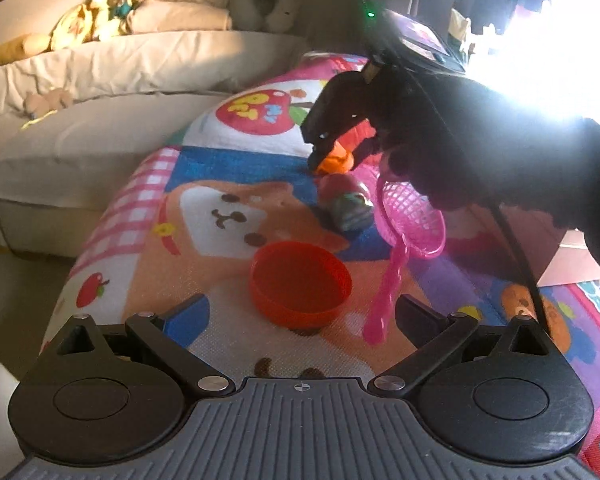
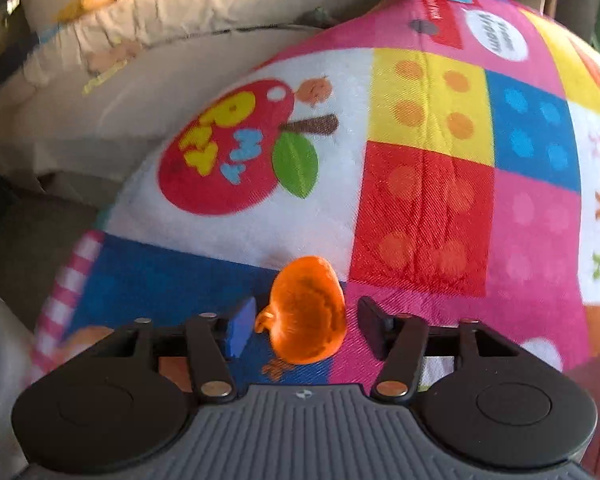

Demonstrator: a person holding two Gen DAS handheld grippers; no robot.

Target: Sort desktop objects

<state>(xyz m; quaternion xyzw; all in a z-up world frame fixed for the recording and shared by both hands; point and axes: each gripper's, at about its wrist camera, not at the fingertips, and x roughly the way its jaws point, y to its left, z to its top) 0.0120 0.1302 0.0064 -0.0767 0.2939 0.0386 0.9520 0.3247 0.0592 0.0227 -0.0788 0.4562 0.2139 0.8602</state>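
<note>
An orange toy fruit [image 2: 308, 312] lies on the colourful play mat between the fingers of my right gripper [image 2: 306, 326], which is open with small gaps on both sides of it. In the left wrist view the right gripper [image 1: 334, 156] reaches down over the same orange toy [image 1: 334, 163] at the far middle. My left gripper [image 1: 300, 316] is open and empty, with a red bowl [image 1: 300, 286] between and just beyond its fingers. A pink net scoop [image 1: 404, 236] lies to the right of the bowl. A red and green toy [image 1: 346, 200] lies behind the bowl.
The play mat [image 1: 204, 208] covers a low raised surface. A beige sofa [image 1: 100, 92] with pillows and stuffed toys stands to the left and behind. A cardboard box [image 1: 576, 260] is at the right. Strong glare fills the upper right.
</note>
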